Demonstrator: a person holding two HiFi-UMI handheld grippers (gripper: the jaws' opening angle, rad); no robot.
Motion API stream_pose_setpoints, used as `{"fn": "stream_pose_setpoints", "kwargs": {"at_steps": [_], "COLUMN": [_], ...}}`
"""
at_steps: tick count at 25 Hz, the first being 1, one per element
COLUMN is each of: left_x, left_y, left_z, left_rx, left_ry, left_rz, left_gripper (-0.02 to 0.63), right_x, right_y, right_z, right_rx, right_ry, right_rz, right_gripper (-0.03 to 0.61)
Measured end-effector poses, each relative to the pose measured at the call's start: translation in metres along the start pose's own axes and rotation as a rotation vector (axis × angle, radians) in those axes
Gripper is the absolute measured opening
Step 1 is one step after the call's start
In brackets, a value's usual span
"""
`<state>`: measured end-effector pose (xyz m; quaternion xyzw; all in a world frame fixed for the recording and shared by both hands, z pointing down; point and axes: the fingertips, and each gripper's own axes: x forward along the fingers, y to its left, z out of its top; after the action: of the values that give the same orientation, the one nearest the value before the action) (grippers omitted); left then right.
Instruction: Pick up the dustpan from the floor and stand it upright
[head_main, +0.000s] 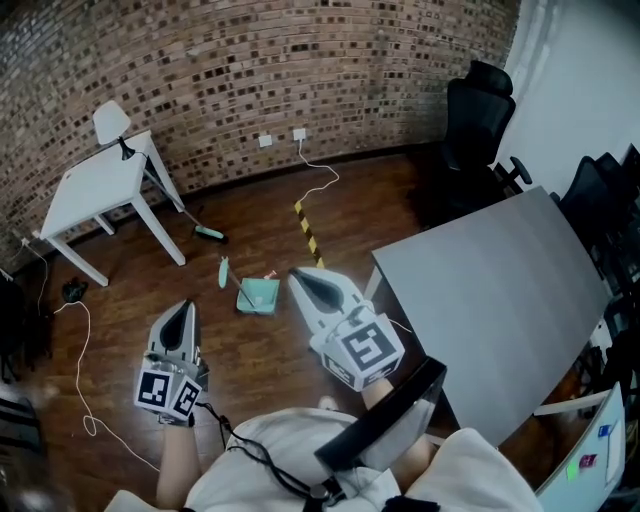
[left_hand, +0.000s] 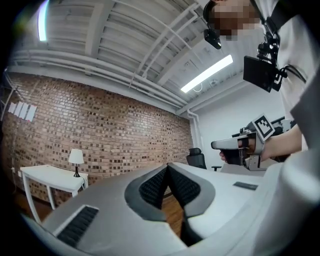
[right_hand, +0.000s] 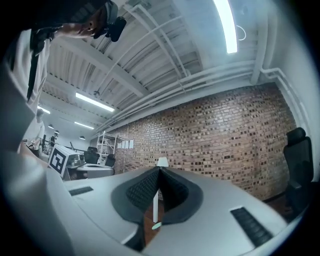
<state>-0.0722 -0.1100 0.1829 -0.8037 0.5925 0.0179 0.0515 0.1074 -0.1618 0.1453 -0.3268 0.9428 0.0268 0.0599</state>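
Observation:
The teal dustpan rests on the wooden floor. A thin handle with a teal grip runs up and left from the pan; I cannot tell how steeply it stands. My right gripper hovers just right of the pan, shut and empty, and clear of it. My left gripper is lower left of the pan, also shut with nothing in it. In the left gripper view the jaws meet at the tip, and the right gripper shows beside them. In the right gripper view the jaws are pressed together.
A white table with a lamp stands back left, a teal-headed broom leaning by it. A grey table fills the right, with black chairs behind. Cables and striped tape lie on the floor.

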Motion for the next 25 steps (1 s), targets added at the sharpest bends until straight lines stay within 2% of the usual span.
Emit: {"fn": "stream_pose_setpoints", "kwargs": {"at_steps": [4, 8, 11, 14, 17, 21, 25], "left_x": [-0.005, -0.019, -0.033, -0.068, -0.07, -0.094, -0.13], "left_y": [-0.003, -0.001, 0.004, -0.002, 0.001, -0.011, -0.035], "left_z": [0.004, 0.004, -0.006, -0.033, -0.048, -0.051, -0.045], "left_rx": [0.012, -0.013, -0.015, -0.038, -0.027, -0.051, -0.046], "left_ry": [0.002, 0.012, 0.034, 0.115, 0.15, 0.151, 0.163], "left_rz": [-0.005, -0.013, -0.035, -0.033, -0.033, 0.0, 0.019], "left_gripper": [-0.002, -0.002, 0.0, 0.0, 0.0, -0.001, 0.0], "right_x": [-0.002, -0.008, -0.009, -0.032, -0.057, -0.087, -0.124], "right_y": [0.003, 0.019, 0.03, 0.048, 0.044, 0.06, 0.079], "right_z": [-0.001, -0.006, -0.016, -0.036, -0.043, -0.054, -0.043], "right_rx": [0.015, 0.029, 0.018, 0.042, 0.057, 0.079, 0.088], "right_ry": [0.003, 0.031, 0.059, 0.109, 0.085, 0.157, 0.136], "right_rz": [0.001, 0.003, -0.027, -0.07, -0.148, -0.111, -0.102], "right_gripper": [-0.018, -0.018, -0.018, -0.018, -0.018, -0.018, -0.018]}}
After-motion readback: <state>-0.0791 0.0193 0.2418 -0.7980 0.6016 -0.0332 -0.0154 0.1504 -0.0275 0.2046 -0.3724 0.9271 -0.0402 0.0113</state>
